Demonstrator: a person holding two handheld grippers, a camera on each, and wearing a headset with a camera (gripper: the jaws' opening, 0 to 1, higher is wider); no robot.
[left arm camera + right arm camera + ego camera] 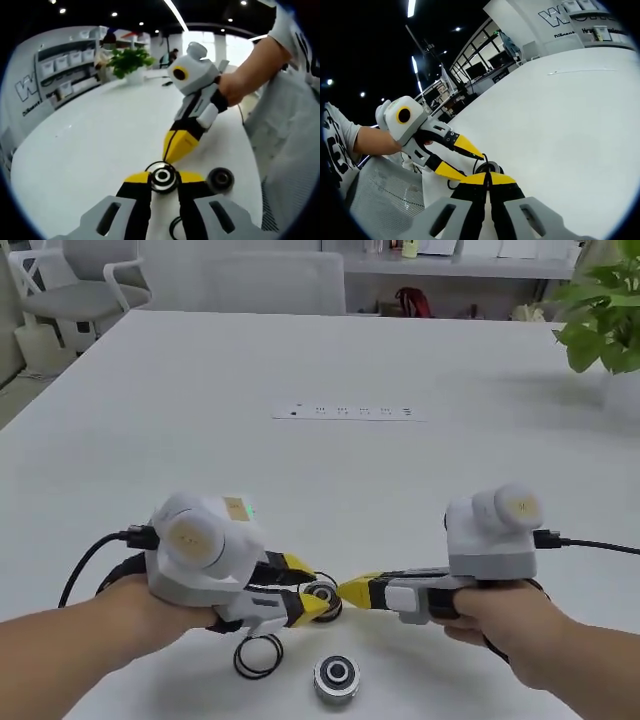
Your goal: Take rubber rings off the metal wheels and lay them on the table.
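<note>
Bench: white, wide. Left tool: jaws part-open, clamped on wheel, at 6 o'clock in head view. Right tool: jaws pressed together at wheel rim, apparently pinching ring. Spare wheel at 5 o'clock from held wheel. Loose rings at 7. Ring likely light, stretchy, grippy: nip outer edge, peel off sideways.

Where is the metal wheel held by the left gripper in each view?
Head view: metal wheel low centre, between both grippers' tips.
Left gripper view: wheel low centre, in its own jaws.
Right gripper view: wheel low centre, beyond the shut tips.
Shared landmark: right gripper, tips at the wheel.
</note>
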